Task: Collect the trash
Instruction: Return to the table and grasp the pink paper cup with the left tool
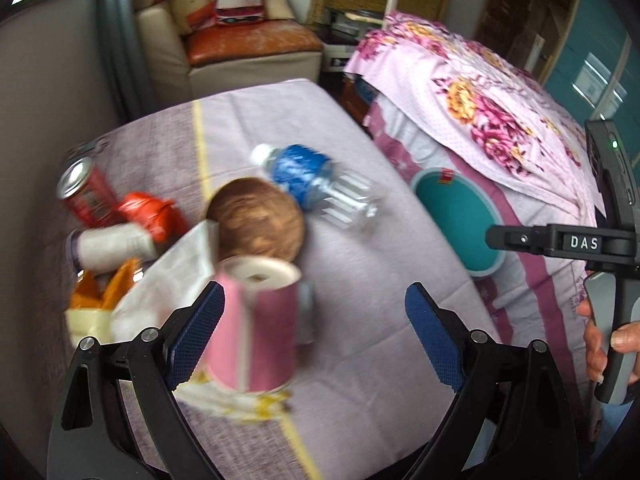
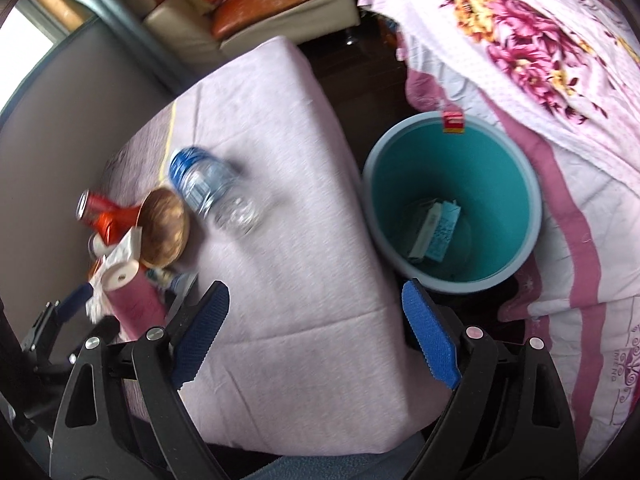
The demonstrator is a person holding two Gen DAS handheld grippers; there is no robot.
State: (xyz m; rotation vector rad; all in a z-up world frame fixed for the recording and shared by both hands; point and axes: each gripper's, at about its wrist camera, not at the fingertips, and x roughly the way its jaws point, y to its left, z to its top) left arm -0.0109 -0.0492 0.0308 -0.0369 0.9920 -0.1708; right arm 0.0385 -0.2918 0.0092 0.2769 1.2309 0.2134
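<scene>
A: How far along is the collecting?

B: Barely started. One carton [image 2: 436,232] is lying in the bin [image 2: 532,184], ahead and right of the right tool [image 2: 316,336].

A: And the rest?

B: A bottle [image 1: 320,184], can [image 1: 86,192], pink cup [image 1: 256,320] and wrappers [image 1: 152,216] are waiting on the worktop [image 1: 360,340], ahead of the left tool [image 1: 316,336]. Both tools are spread, gripping nothing.

teal bin [image 2: 516,184], pink cup [image 1: 256,336], blue-labelled bottle [image 1: 312,184], floral pink bedspread [image 1: 480,92].

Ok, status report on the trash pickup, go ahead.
Left gripper open, pink cup between jaws, ungripped. Right gripper open, empty. Teal bin holds one carton. Bottle, can on table.
</scene>
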